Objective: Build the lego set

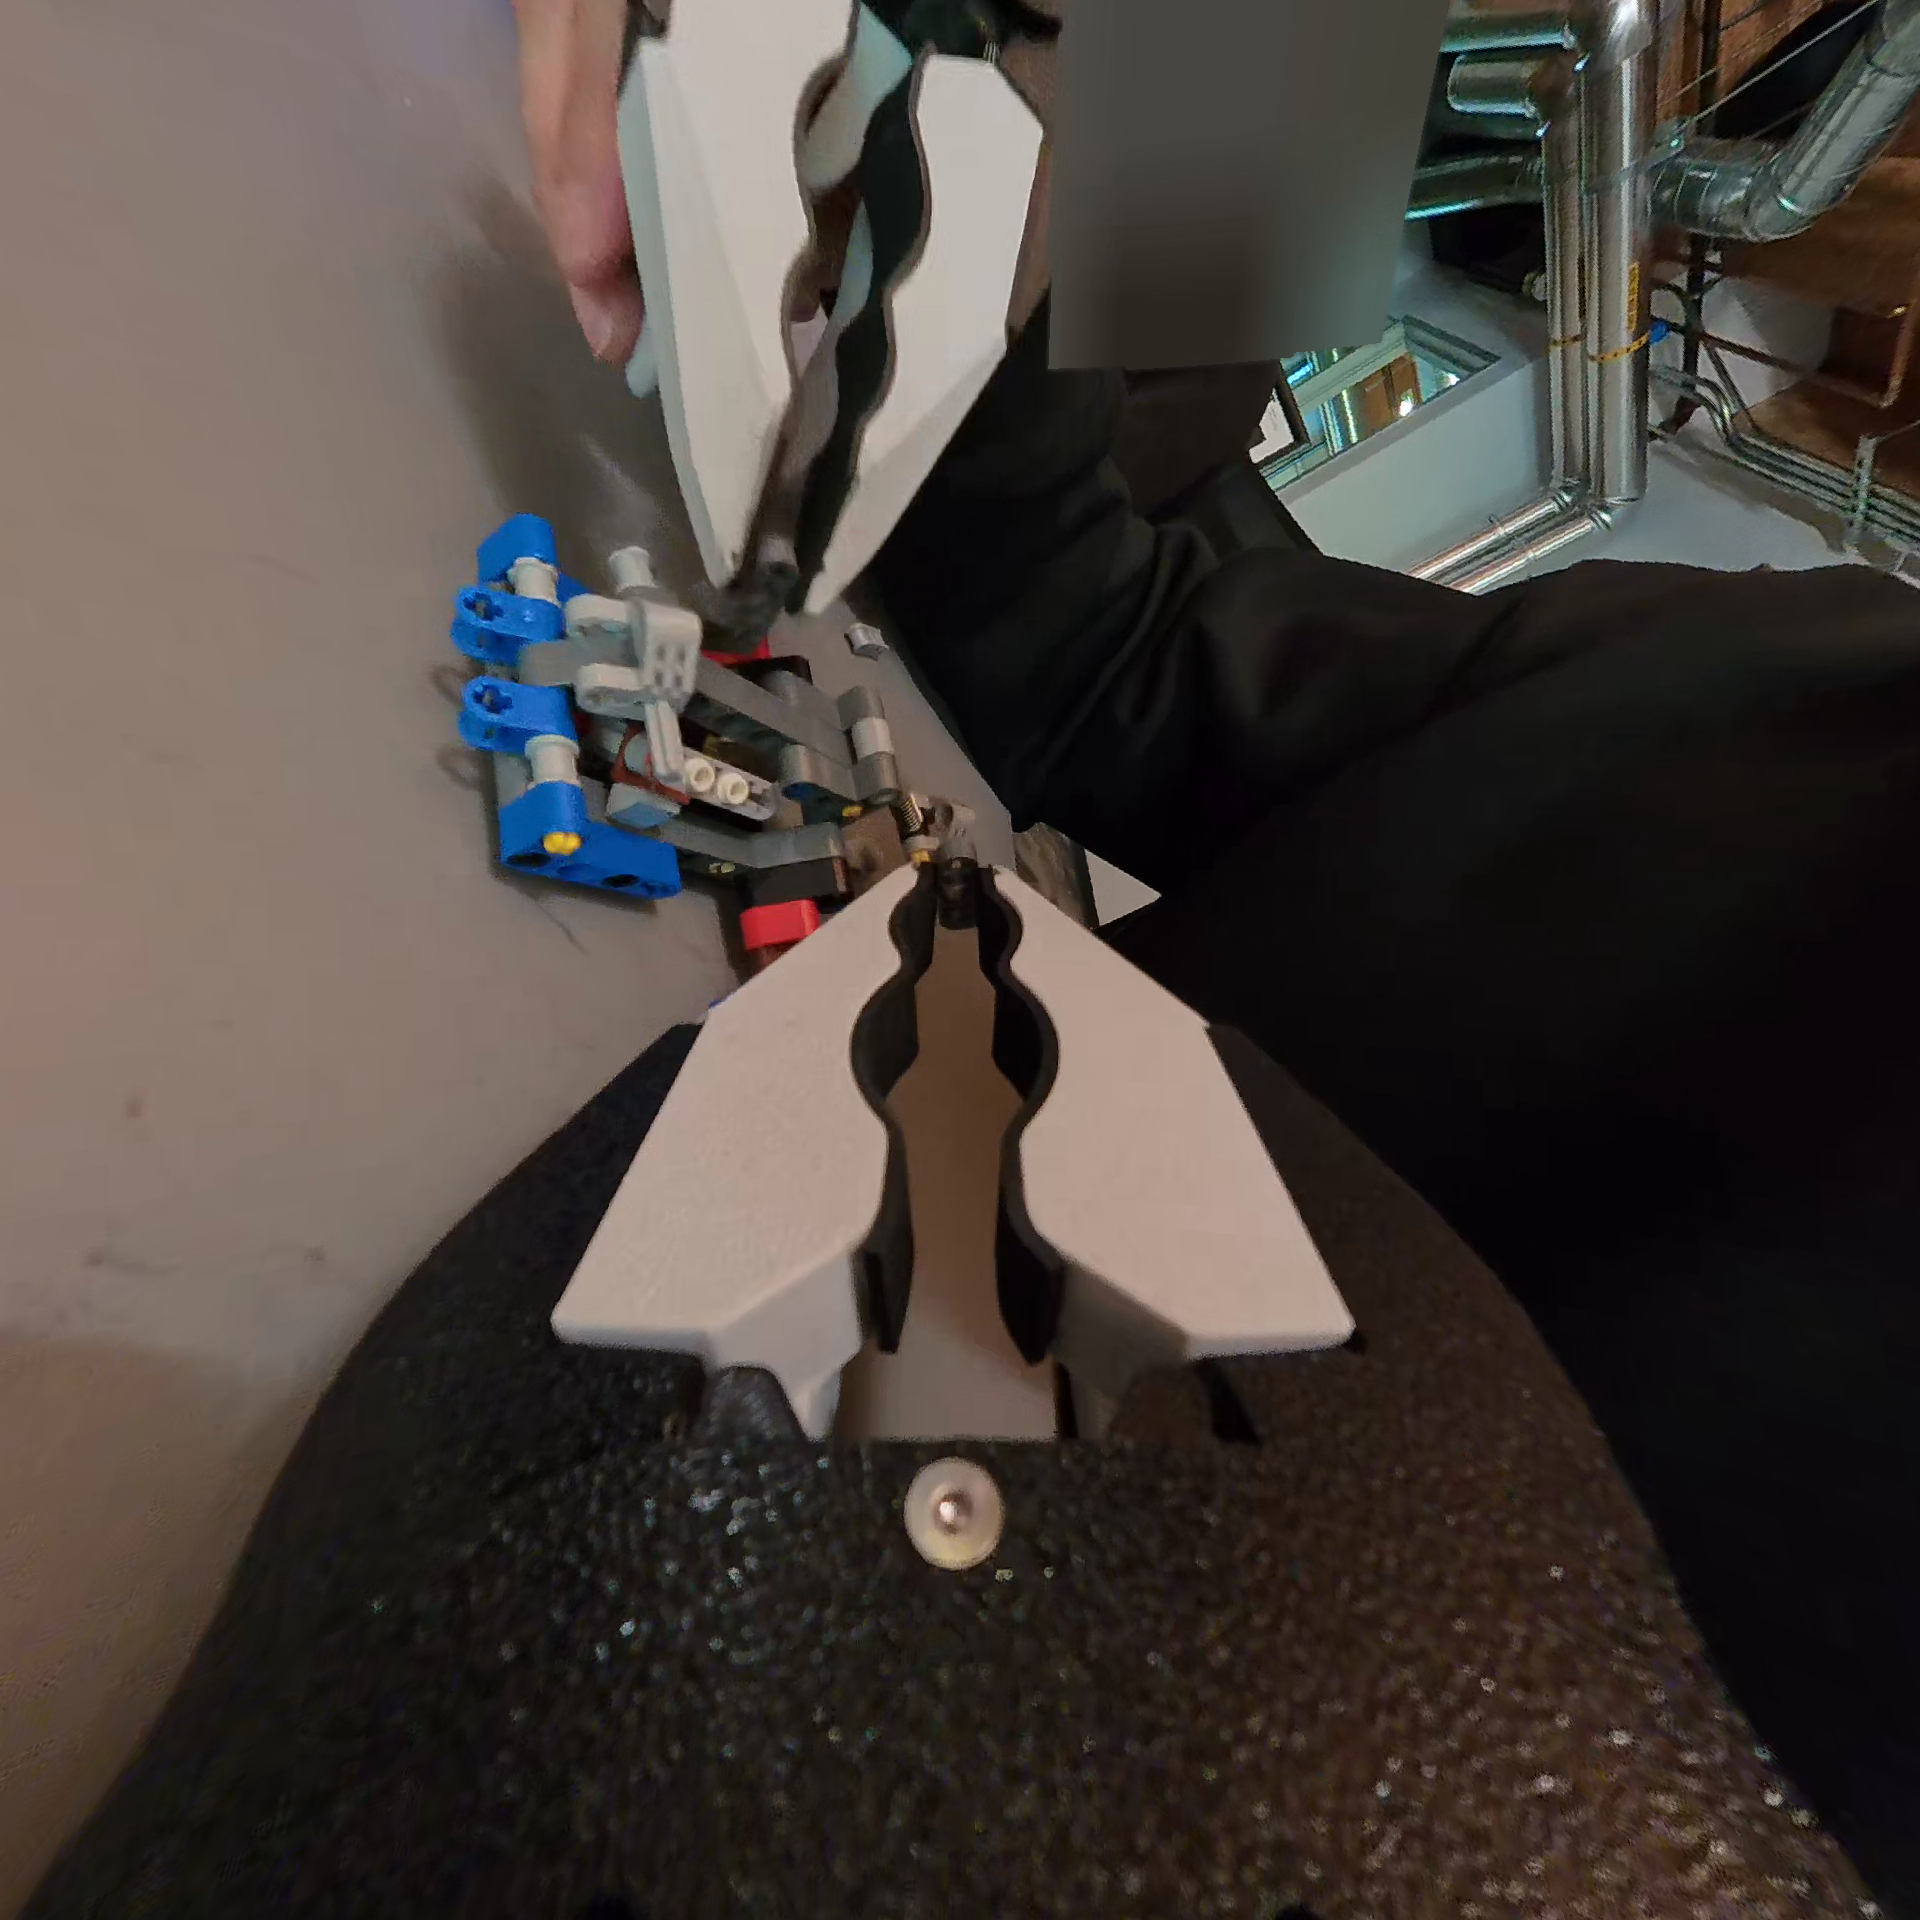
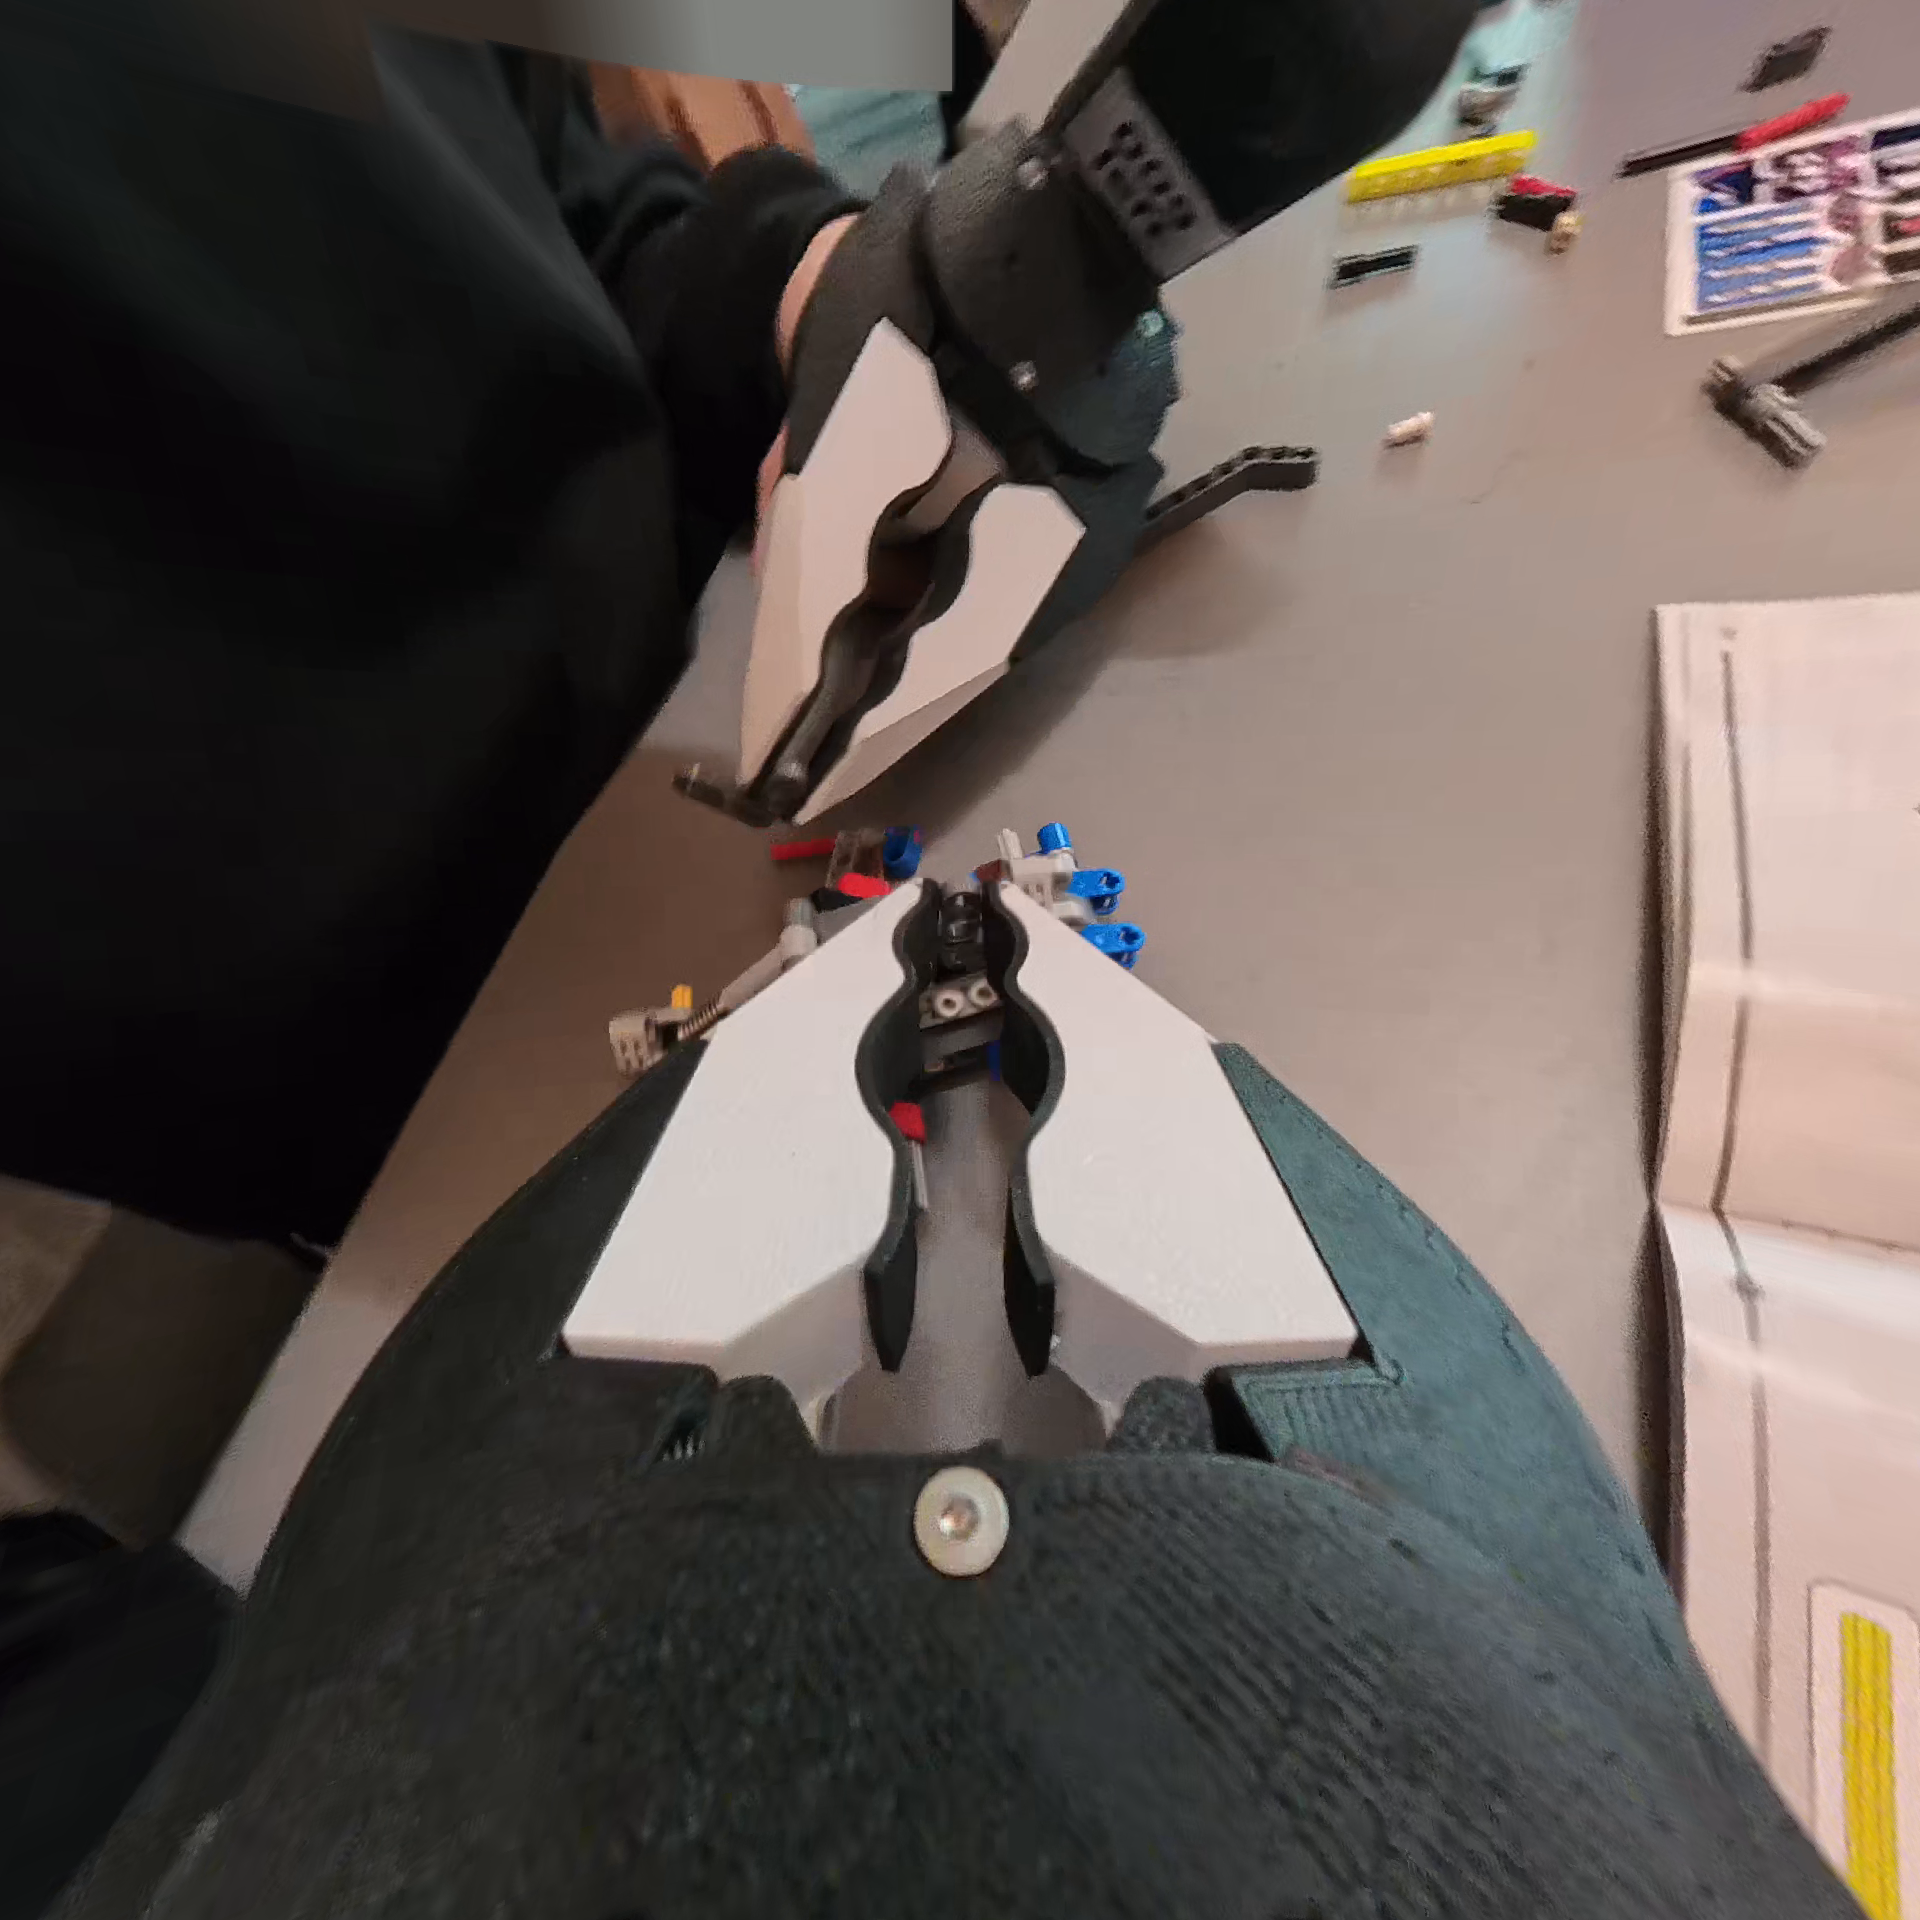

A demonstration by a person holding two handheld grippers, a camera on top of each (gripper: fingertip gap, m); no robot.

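Left claw (image 1: 951, 896) pinches a small dark piece (image 1: 954, 909) just ahead of its tips beside the brick model (image 1: 748, 686), while right claw (image 2: 961, 906) is clamped on a black part (image 2: 958, 935) atop that model.

grey table (image 2: 1351, 831), brick-built model in blue, grey, red (image 1: 623, 748) near its edge, loose yellow beam (image 2: 1439, 166), black beam (image 2: 1236, 483), printed sheet (image 2: 1797, 223), white folded paper (image 2: 1787, 935)

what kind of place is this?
Probably an indoor workshop or lab: grey worktable strewn with toy building parts, a half-built model on it, bare metal ducts overhead.
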